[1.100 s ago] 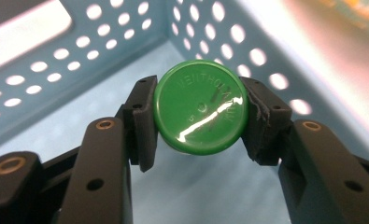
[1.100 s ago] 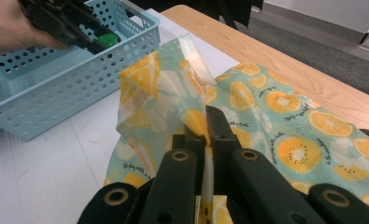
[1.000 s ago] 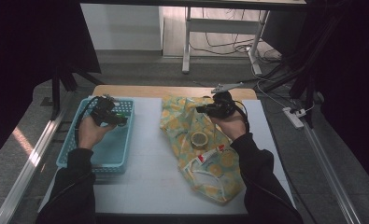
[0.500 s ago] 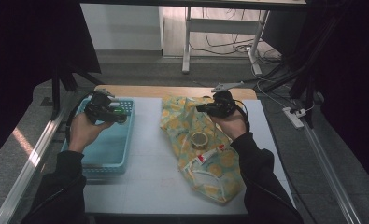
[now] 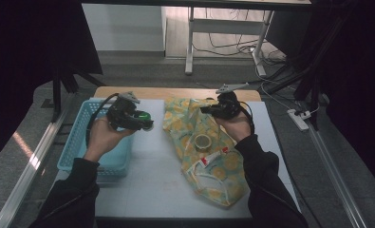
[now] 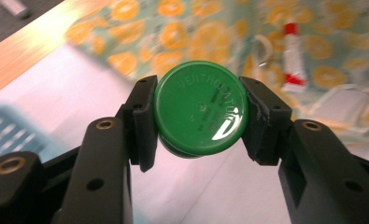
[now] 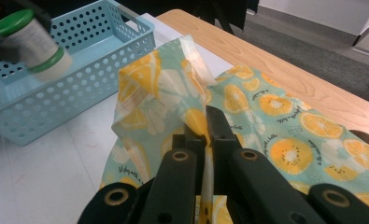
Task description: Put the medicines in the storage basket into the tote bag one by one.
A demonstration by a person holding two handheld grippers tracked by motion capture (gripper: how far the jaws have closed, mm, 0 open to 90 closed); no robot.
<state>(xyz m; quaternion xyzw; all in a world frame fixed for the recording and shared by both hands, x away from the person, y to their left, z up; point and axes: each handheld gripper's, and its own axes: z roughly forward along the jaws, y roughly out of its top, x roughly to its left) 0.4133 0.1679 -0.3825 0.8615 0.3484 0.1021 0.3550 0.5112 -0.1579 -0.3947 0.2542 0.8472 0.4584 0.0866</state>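
White table (image 5: 147, 185) carries a blue basket (image 5: 80, 147) at left and the orange-print bag (image 5: 209, 156) at centre. Right gripper (image 7: 205, 135), jaws pinched together on the bag's edge, lifts it, probably to hold the mouth open. Left gripper (image 6: 198, 116), jaws partly apart, clamps the green-lidded jar (image 6: 200, 114) between basket and bag.

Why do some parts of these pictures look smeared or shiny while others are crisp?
In the left gripper view the green lid is sharp with a white glare spot, while the lemon-print bag behind it is blurred. In the right gripper view the jar over the blue basket is smeared, but the bag is crisp. The high view is dim, with dark edges.
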